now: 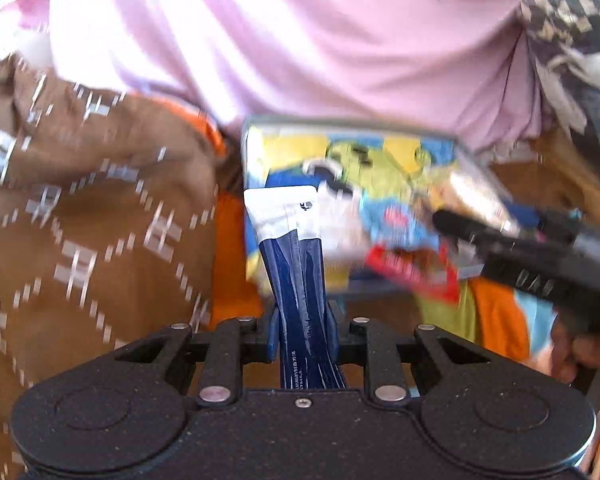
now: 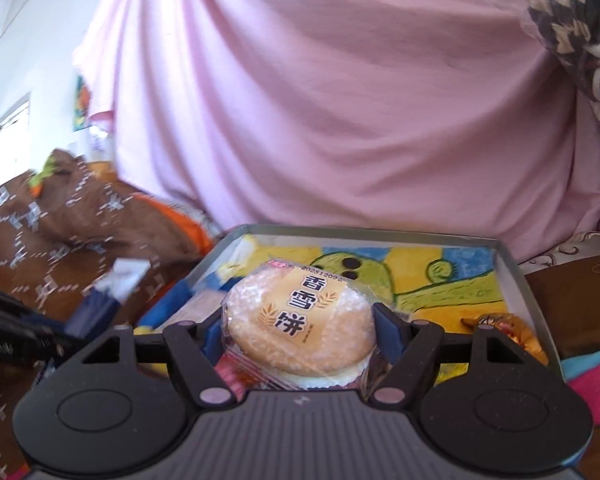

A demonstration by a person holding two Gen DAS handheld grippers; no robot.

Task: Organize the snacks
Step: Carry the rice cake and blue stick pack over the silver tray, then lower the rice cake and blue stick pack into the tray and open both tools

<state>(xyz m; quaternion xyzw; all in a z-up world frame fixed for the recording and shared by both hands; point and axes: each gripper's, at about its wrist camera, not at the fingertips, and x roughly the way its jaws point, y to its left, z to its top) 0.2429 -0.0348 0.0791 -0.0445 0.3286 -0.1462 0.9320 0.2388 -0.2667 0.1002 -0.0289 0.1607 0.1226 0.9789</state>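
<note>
Low in the frame centre, your right tool (image 2: 300, 332) grips the rice cracker packet (image 2: 298, 322) over the tray (image 2: 516, 276); your left tool (image 1: 303, 336) clamps the blue sachets (image 1: 296, 264), ready for sorting.

left gripper (image 1: 302, 332): fingers pinched narrow on blue sachet (image 1: 296, 276) | right gripper (image 2: 300, 328): fingers spread wide, clamping rice cracker pack (image 2: 298, 320) between pads

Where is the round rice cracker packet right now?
In the right wrist view, the rice cracker packet sits clamped in the right gripper, above the near-left part of the tray.
</note>
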